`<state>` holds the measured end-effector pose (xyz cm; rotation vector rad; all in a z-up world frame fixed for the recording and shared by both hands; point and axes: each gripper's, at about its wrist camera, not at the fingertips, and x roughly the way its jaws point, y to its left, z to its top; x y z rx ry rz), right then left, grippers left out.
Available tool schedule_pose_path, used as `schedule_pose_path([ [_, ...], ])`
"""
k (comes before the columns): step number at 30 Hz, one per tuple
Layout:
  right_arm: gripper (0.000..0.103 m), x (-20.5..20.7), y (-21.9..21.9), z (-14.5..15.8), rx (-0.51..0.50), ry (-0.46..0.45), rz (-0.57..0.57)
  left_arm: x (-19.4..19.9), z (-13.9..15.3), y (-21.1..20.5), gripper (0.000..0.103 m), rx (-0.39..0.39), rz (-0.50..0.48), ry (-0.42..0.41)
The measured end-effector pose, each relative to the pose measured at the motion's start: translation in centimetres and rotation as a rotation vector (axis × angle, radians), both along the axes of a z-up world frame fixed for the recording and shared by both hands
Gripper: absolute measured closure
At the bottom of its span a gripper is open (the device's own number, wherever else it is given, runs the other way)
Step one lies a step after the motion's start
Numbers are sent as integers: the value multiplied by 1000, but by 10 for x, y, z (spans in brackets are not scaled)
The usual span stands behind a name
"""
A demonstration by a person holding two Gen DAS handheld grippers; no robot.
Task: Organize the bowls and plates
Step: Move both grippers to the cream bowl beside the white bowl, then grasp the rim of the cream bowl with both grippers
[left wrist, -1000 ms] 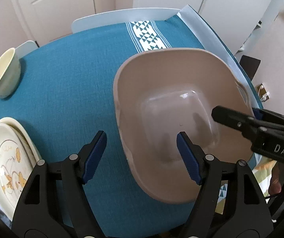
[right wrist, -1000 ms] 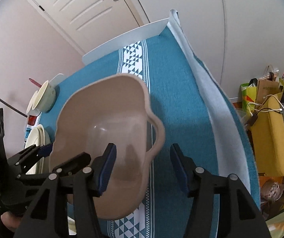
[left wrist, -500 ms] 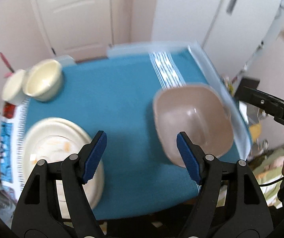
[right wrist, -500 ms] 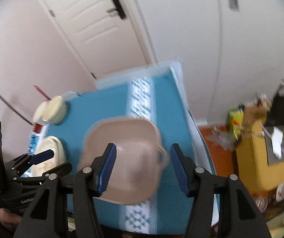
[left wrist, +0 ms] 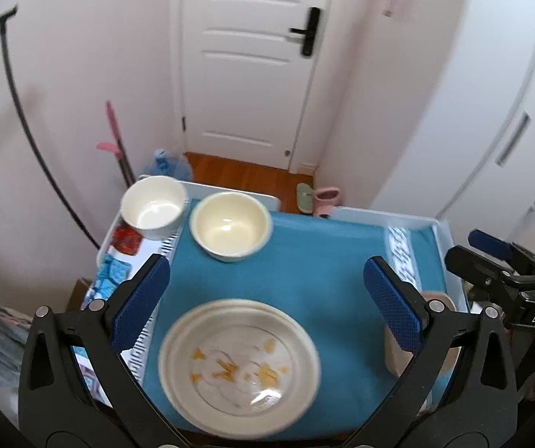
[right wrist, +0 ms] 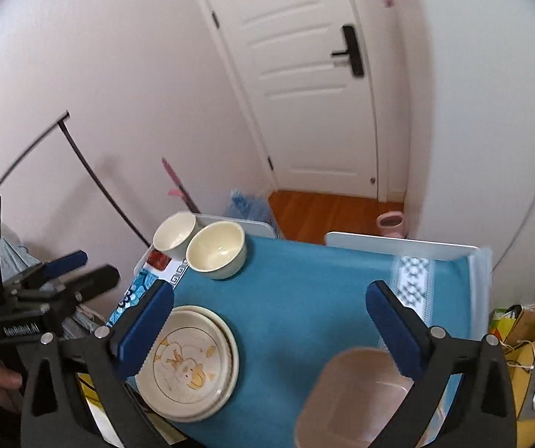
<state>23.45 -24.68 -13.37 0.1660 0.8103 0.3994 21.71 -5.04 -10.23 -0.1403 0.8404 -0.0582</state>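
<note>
Your left hand-held gripper (left wrist: 265,300) is up in the air over the table (left wrist: 316,261), which has a blue cloth on it. Its two blue pads have just been opening and now stand wide apart. Nothing is between them; you only see the table far below.

Your right hand-held gripper (right wrist: 269,319) is up in the air too. Its jaws have also just been opening, and they are wide apart with nothing held.

The stack of round cream plates with a yellow duck picture (left wrist: 239,366) lies on the blue cloth at the near left side of the table. The big tan plastic bowl with a handle (right wrist: 357,399) sits on the cloth at the near right corner, well apart from the plates. In the left view you see only a small bit of it behind the right finger.

At the far left corner stand two small bowls, just beside each other. The cream round bowl (left wrist: 230,231) is on the blue cloth. The white round bowl (left wrist: 153,207) is on the patterned strip at the table's edge.

A white door with a black handle (left wrist: 249,56) is behind the table.
</note>
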Motion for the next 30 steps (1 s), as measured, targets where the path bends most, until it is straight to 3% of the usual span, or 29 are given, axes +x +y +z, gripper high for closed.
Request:
schedule_pose_path([
  [3,1,23,23,2,11,7,-25,29,-15,34,0,-31,47,79],
  [9,1,92,77,-32,-14,165,-8,92,-72,84,1,-115,58,227],
  [10,1,104,85,-44,-28,202,-12,100,-82,88,5,-121,53,252],
  [12,1,124,99,-70,-34,270,-17,118,-110,93,22,-138,39,310],
  [13,3,133,105,-82,-34,300,-15,125,-121,95,24,-144,33,335],
  [15,16,147,114,-105,-40,361,-9,137,-143,95,26,-160,14,377],
  [17,37,156,123,-125,-44,416,-3,143,-158,92,32,-166,0,409],
  [19,42,160,129,-139,-46,452,-3,151,-172,89,40,-169,-22,436],
  [25,45,168,140,-156,-37,485,6,163,-188,85,46,-163,-43,450],
  [28,55,172,140,-162,-35,498,1,168,-192,82,57,-154,-56,460],
  [30,65,176,142,-166,-30,512,-1,171,-192,82,70,-140,-63,456],
])
